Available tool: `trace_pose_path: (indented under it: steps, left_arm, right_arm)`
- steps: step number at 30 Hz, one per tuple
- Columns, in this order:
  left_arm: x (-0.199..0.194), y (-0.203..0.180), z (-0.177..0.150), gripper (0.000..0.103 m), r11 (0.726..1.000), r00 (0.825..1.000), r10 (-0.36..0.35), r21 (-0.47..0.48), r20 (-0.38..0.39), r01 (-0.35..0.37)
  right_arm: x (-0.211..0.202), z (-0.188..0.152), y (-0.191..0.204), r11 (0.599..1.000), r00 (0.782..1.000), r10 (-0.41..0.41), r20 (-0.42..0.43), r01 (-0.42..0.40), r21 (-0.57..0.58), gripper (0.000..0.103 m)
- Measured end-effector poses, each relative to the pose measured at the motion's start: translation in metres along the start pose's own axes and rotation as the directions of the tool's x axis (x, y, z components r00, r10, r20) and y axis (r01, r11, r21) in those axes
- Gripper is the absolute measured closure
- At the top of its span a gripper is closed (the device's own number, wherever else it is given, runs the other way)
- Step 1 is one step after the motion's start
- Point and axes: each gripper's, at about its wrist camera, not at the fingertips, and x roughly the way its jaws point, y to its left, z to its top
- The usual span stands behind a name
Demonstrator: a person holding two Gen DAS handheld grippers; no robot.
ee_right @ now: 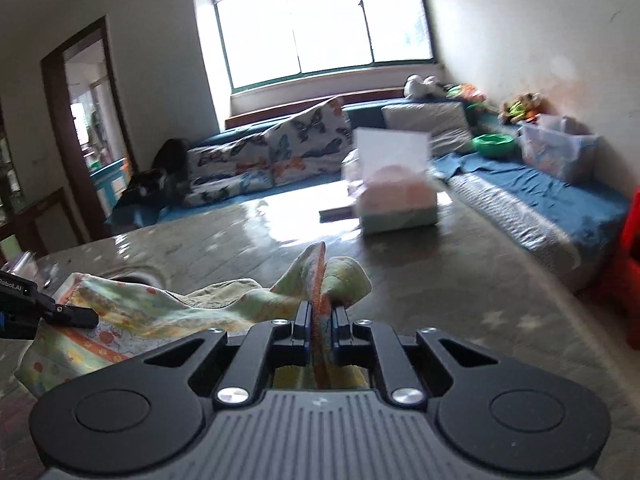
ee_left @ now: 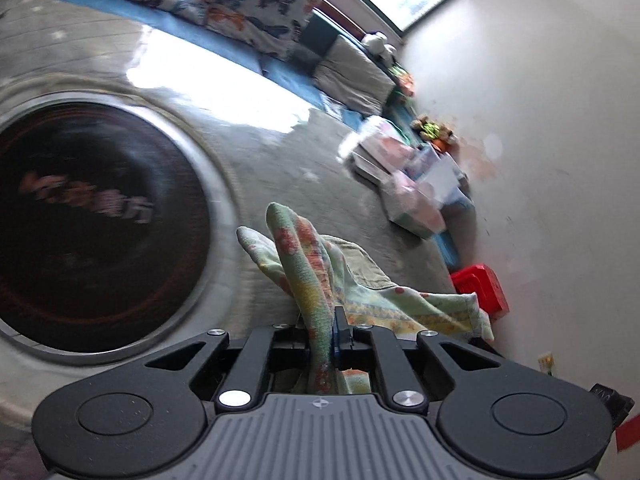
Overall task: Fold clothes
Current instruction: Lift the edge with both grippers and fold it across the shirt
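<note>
Both grippers pinch the cloth (ee_right: 168,312). The right gripper (ee_right: 322,320) holds one corner, the left gripper (ee_left: 324,330) another. The cloth stretches between them, just above the table (ee_right: 440,280).

The cloth (ee_right: 168,312) lies on the near part of the table (ee_right: 440,280), stretching left from the right gripper (ee_right: 322,316) to the left gripper (ee_right: 76,316). A round inset (ee_left: 92,228) sits in the table left of the cloth. A stack of folded items (ee_right: 394,200) stands farther back on the table. Cushions (ee_right: 260,156) lie beyond, beneath the window (ee_right: 324,28).
</note>
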Motion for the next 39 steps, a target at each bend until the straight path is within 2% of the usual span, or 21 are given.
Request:
trace_pose_path:
  steps: [12, 18, 25, 28, 31, 32, 33, 34, 39]
  left_arm:
    - [0.066, -0.078, 0.005, 0.093, 0.991, 0.996, -0.054, 0.118, -0.069, 0.062]
    - [0.09, -0.093, -0.002, 0.093, 0.987, 0.993, -0.053, 0.147, -0.101, 0.068]
    - [0.116, -0.085, -0.014, 0.092, 0.988, 0.985, 0.019, 0.157, -0.173, 0.008]
    - [0.122, -0.078, -0.017, 0.087, 0.986, 0.982, 0.06, 0.164, -0.181, -0.03]
    - [0.121, -0.068, -0.016, 0.085, 0.986, 0.98, 0.09, 0.156, -0.176, -0.063]
    - [0.121, -0.066, -0.015, 0.081, 0.986, 0.98, 0.098, 0.151, -0.174, -0.072]
    - [0.119, -0.063, -0.013, 0.08, 0.985, 0.98, 0.113, 0.15, -0.165, -0.088]
    - [0.118, -0.061, -0.011, 0.079, 0.982, 0.98, 0.13, 0.154, -0.15, -0.107]
    - [0.108, -0.057, -0.001, 0.079, 0.98, 0.983, 0.148, 0.148, -0.111, -0.131]
  right_arm:
    - [-0.017, 0.018, -0.066, 0.987, 0.986, -0.159, 0.047, 0.158, 0.015, 0.094]
    - [-0.013, 0.013, -0.088, 0.98, 0.98, -0.196, 0.038, 0.195, 0.033, 0.094]
    - [0.005, -0.009, -0.104, 0.974, 0.975, -0.22, -0.038, 0.221, 0.051, 0.094]
    - [0.015, -0.02, -0.111, 0.969, 0.97, -0.23, -0.078, 0.236, 0.072, 0.094]
    - [0.021, -0.024, -0.116, 0.967, 0.966, -0.236, -0.106, 0.244, 0.078, 0.091]
    - [0.022, -0.025, -0.117, 0.966, 0.965, -0.238, -0.114, 0.248, 0.078, 0.09]
    - [0.024, -0.025, -0.119, 0.965, 0.963, -0.241, -0.122, 0.251, 0.079, 0.083]
    - [0.026, -0.025, -0.12, 0.964, 0.961, -0.243, -0.131, 0.255, 0.079, 0.081]
    - [0.018, -0.019, -0.123, 0.957, 0.959, -0.268, -0.096, 0.276, 0.091, 0.077]
